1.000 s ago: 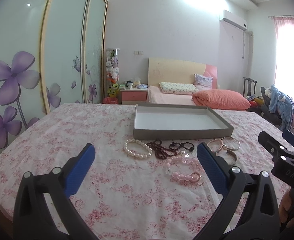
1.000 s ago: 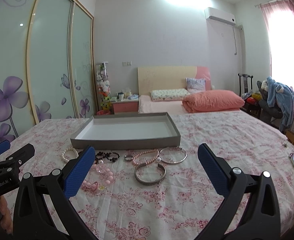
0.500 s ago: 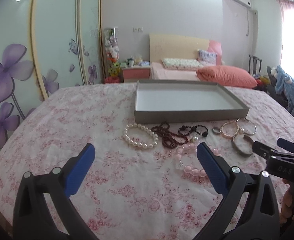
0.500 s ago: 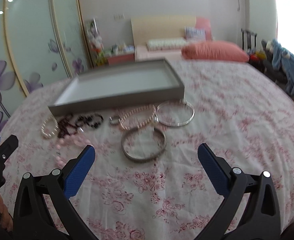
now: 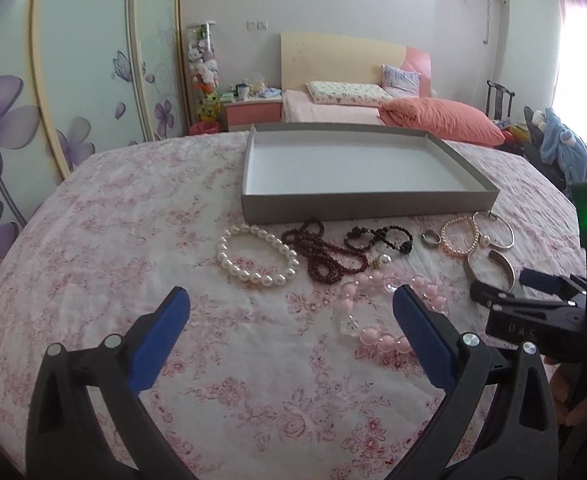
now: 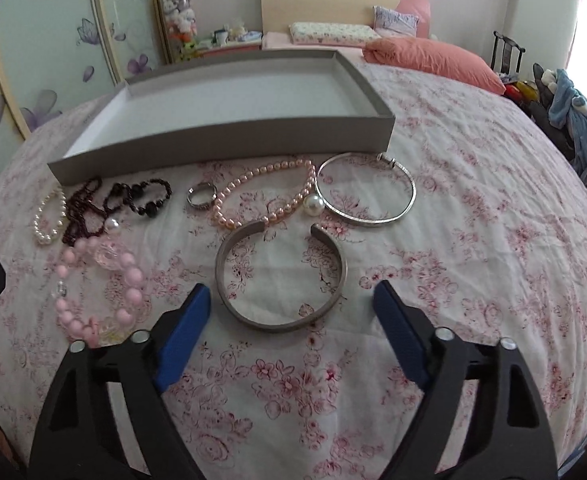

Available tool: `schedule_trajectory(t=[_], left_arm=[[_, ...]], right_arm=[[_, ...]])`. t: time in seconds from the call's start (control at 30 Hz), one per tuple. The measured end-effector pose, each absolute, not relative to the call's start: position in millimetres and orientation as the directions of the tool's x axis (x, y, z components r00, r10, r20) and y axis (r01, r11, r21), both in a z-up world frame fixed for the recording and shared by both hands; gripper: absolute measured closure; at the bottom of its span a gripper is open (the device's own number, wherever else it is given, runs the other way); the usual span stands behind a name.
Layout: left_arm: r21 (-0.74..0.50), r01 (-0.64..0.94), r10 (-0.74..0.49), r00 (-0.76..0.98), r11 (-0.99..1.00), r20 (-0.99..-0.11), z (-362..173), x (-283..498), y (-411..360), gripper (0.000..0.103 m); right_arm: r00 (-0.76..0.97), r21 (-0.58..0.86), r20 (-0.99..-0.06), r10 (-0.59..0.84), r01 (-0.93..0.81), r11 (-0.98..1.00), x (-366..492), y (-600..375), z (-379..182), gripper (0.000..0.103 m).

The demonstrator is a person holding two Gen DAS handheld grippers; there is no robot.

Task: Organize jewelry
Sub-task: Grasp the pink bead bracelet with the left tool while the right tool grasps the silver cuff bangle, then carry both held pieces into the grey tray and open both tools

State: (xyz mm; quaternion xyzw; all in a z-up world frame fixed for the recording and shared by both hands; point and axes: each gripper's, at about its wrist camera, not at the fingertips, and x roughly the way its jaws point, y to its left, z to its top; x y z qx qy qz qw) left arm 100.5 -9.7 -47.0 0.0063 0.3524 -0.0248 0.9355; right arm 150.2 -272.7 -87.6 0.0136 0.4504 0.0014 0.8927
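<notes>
While right tongs (image 6: 291,308) narrow unladen, cuff bangle (image 6: 280,276) gap seemingly facing tray (image 6: 229,142), left tongs (image 5: 289,322) wide.

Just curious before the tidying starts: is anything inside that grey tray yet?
No. The grey tray shows only its bare white floor; its near wall hides a thin strip of that floor. All the jewelry lies in front on the bedspread.

free: bare bedspread (image 6: 473,240) right of the bangles | blocked: tray (image 6: 229,140) wall behind jewelry row, bracelets crowded left
</notes>
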Motion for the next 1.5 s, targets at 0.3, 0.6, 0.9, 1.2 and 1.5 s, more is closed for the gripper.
schedule_trajectory(t=[0.3,0.6,0.9,1.2,1.5], left_arm=[[0.009,0.100,-0.063,0.693,0.995,-0.719,-55,119,-21,0.004],[-0.043,0.112,-0.101,0.584,0.993,-0.805,-75,141,-30,0.033],[-0.016,0.127,-0.087,0.571,0.992,-0.816,-82,145,-41,0.066],[-0.042,0.139,-0.115,0.573,0.989,-0.812,-82,146,-45,0.087],[-0.082,0.152,-0.159,0.608,0.985,-0.778,-69,137,-33,0.088]], right_arm=[[0.611,0.038,-0.791,0.030,0.001,0.999,153,-270,-84,0.037],[0.614,0.059,-0.788,0.045,0.003,0.998,154,-272,-83,0.037],[0.615,0.063,-0.787,0.048,0.003,0.998,155,-275,-84,0.037],[0.615,0.070,-0.786,0.054,0.003,0.998,156,-276,-84,0.037],[0.654,0.089,-0.752,0.081,-0.022,0.996,144,-272,-77,0.037]])
